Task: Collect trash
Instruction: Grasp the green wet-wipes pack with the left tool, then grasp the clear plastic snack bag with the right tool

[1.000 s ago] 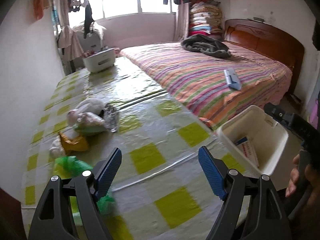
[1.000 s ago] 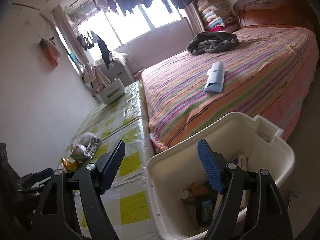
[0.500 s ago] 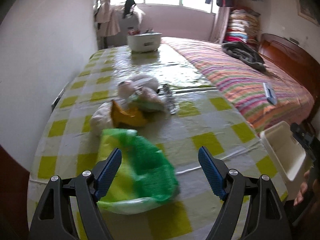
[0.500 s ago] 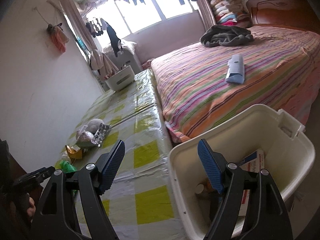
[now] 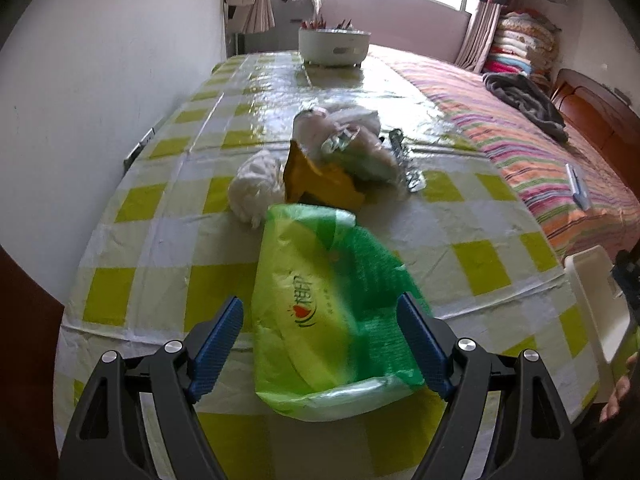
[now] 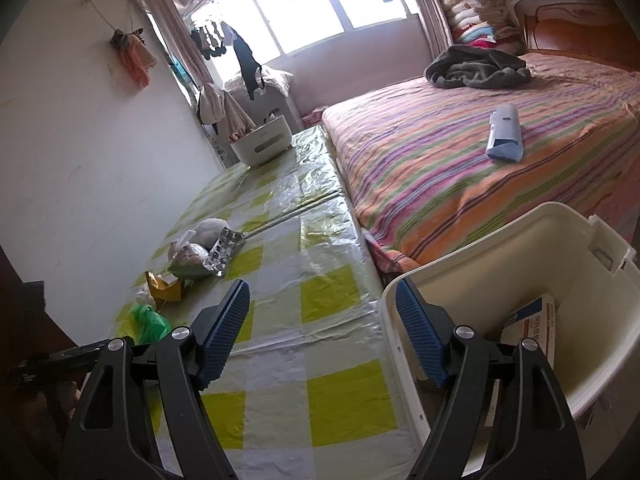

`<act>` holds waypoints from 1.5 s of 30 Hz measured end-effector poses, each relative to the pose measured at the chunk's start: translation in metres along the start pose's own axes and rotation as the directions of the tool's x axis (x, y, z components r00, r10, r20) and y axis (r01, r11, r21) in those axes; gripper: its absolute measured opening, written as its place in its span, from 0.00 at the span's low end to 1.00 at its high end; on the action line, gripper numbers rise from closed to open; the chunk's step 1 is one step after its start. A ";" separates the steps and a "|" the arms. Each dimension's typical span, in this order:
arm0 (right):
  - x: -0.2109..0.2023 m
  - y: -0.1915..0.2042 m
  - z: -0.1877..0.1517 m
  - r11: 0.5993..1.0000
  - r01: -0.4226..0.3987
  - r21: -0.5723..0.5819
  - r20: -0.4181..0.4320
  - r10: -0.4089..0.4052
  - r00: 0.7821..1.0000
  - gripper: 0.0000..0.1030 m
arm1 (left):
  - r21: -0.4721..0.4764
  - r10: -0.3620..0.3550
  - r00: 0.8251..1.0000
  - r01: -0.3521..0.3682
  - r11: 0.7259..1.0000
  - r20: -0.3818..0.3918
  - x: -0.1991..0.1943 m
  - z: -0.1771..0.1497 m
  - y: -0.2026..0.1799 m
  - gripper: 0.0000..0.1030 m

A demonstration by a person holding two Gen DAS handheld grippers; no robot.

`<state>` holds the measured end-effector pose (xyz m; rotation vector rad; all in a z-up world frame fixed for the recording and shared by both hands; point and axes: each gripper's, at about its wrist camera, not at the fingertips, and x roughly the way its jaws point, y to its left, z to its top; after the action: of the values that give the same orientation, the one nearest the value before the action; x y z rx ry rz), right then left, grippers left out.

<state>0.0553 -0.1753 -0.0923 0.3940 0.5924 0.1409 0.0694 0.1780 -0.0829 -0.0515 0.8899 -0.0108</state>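
Holding a few scraps already, the white bin [image 6: 568, 280] waits beside the table [image 5: 492, 276], where most trash remains. The left gripper [image 5: 320, 336] hangs spread around the green bag [image 5: 320, 312], ungripped; the right gripper [image 6: 322, 330] gapes empty.

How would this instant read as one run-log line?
left fingers: open, astride crumpled green plastic bag | right fingers: open, empty | white plastic bin: beside table
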 end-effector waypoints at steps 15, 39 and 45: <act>0.026 0.060 0.012 0.983 -0.141 -0.114 -0.028 0.139 0.990 0.72 | -0.032 -0.041 0.996 0.038 0.999 -0.083 0.031 0.004 0.003 0.64; 0.168 0.191 0.031 0.884 -0.284 -0.370 -0.249 0.200 0.948 0.72 | -0.017 -0.090 0.994 0.089 0.996 -0.067 0.035 0.040 0.017 0.18; 0.196 0.217 0.024 0.863 -0.317 -0.394 -0.302 0.204 0.931 0.73 | 0.001 -0.074 0.995 0.074 0.997 -0.062 0.035 0.041 0.014 0.18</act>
<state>0.2269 0.0625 -0.0884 0.0124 0.7339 0.5858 0.1230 0.1922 -0.0849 -0.0815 0.9495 -0.0829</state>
